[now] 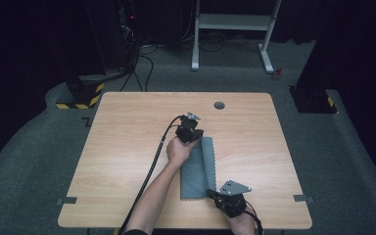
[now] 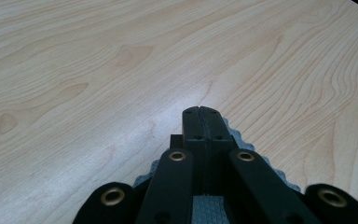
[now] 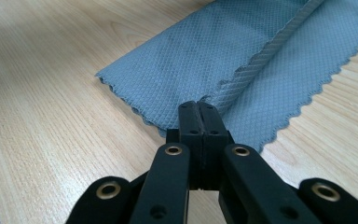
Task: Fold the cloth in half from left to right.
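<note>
At table (image 1: pixel 127 147) centre, the grey cloth (image 1: pixel 196 171) lies folded, long axis running near to far. My left gripper (image 1: pixel 199 137) pinches its far edge; my right gripper (image 1: pixel 210 192) pinches its near edge.

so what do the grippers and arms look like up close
Both grippers are black, each with two flat jaws on linkage bars with brass-ringed holes. The left gripper and right gripper each carry a grey three-cornered plate on top, and a thick black cable trails from each. The forearms are bare, with no sleeves showing.
</note>
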